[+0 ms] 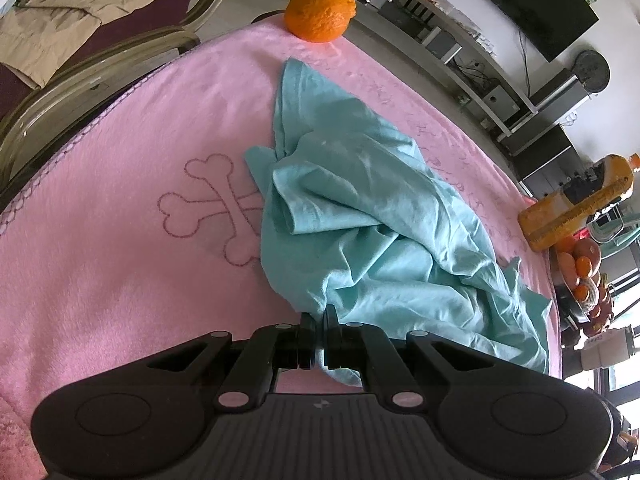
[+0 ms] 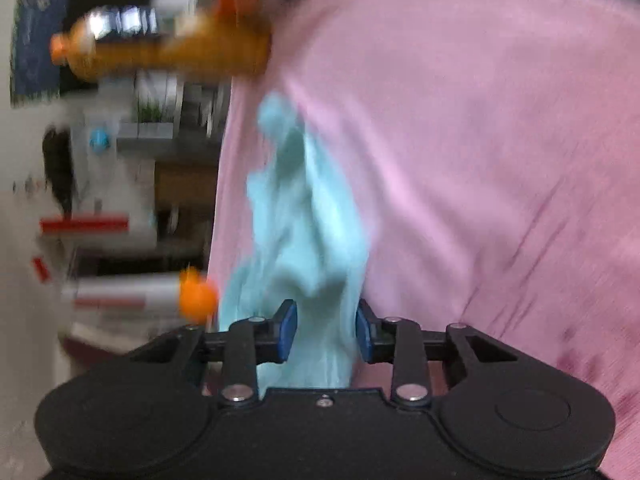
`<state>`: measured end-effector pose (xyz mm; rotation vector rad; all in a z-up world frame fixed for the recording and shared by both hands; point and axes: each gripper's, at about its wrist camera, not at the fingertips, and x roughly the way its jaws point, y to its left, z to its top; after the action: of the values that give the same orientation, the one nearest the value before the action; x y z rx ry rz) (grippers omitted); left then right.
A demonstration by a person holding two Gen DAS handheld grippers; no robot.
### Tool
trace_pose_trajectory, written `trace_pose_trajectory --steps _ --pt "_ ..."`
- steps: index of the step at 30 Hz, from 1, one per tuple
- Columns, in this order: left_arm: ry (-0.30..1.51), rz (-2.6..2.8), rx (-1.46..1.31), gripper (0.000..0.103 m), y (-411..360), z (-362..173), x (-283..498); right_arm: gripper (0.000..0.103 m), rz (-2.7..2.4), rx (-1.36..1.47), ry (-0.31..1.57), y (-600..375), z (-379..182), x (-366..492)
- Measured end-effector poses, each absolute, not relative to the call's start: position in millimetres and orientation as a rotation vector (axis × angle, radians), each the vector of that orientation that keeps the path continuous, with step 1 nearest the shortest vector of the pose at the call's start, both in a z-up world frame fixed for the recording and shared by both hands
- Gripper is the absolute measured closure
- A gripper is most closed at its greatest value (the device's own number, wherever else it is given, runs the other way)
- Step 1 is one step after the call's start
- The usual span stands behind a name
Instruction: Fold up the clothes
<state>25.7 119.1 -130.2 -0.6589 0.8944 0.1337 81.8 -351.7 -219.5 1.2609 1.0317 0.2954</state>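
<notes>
- A fuzzy pink blanket (image 1: 120, 168) with an outlined crossed-bones motif (image 1: 212, 208) stitched into it covered the work surface you stood over, filling most of both wrist views.
- A crumpled light turquoise cotton garment (image 1: 360, 220) lay on that blanket to the right of the bones motif, one narrow end reaching toward the far edge and the bulk bunched near your left tool.
- Your left gripper (image 1: 319, 334), a black two-finger tong, had its fingers pressed almost together on the near hem of the turquoise garment, a fold of cloth pinched between them.
- Your right gripper (image 2: 326, 334), seen through heavy motion blur, had its blue-padded fingers (image 2: 289, 330) set a moderate way apart with the same turquoise garment (image 2: 308, 240) bunched up between them; whether the pads gripped the cloth could not be told.
- A bumpy-skinned orange citrus fruit (image 1: 320, 14) sat at the far edge of the blanket, well apart from the garment's narrow end.
- An amber plastic bottle with an orange cap (image 1: 576, 204) lay on its side at the blanket's right edge, just beside a heap of orange fruit (image 1: 582, 268).
- A beige jacket (image 1: 80, 4) lay on a dark-cushioned seat beyond the left edge.
</notes>
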Motion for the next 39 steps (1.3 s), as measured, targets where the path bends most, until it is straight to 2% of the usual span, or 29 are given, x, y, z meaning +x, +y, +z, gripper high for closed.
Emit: trace_pose_trajectory --steps 5,6,7,8,9,13,15,18,22,24,25,28,32,34,37,39 --pt "0.890 0.124 -0.688 0.102 122 -137 30 0.073 0.254 1.085 0.944 -344 -203 86" --pt "0.889 0.118 -0.698 0.102 122 -138 32 0.077 0.247 1.086 0.937 -345 -204 86" --pt "0.887 0.110 -0.704 0.102 121 -138 33 0.090 0.237 1.072 0.938 -343 -203 86" --pt "0.884 0.098 -0.700 0.102 120 -133 35 0.097 0.227 1.030 0.952 -339 -202 86" --pt "0.881 0.087 -0.696 0.103 119 -127 37 0.101 0.220 0.984 0.972 -335 -200 88" --pt "0.861 0.041 -0.677 0.103 114 -103 45 0.101 0.180 0.958 0.957 -330 -173 93" --pt "0.797 0.021 -0.660 0.103 114 -67 57 0.101 0.171 0.974 0.934 -327 -143 106" --pt "0.613 -0.024 -0.666 0.103 122 11 54 0.101 0.197 0.981 0.836 -324 -70 127" --pt "0.321 -0.069 -0.652 0.103 131 114 19 0.101 0.312 1.017 0.549 -339 50 109" --pt "0.251 -0.050 -0.608 0.102 127 148 1 0.101 0.354 1.015 0.406 -343 98 87" --pt "0.233 -0.040 -0.593 0.103 125 162 -5 0.101 0.348 0.994 0.376 -342 112 79" --pt "0.139 -0.090 -0.614 0.102 126 201 -32 0.101 0.327 0.966 0.459 -336 135 72" --pt "-0.025 -0.128 -0.581 0.102 121 237 -81 0.101 0.420 0.925 0.253 -346 185 20" --pt "0.014 -0.095 -0.545 0.102 115 242 -84 0.101 0.434 0.871 0.165 -346 203 -4" --pt "0.015 -0.157 -0.636 0.102 121 241 -95 0.101 0.428 0.845 0.268 -345 208 -2" --pt "-0.009 -0.150 -0.637 0.101 119 237 -108 0.101 0.455 0.855 0.196 -352 214 -17"
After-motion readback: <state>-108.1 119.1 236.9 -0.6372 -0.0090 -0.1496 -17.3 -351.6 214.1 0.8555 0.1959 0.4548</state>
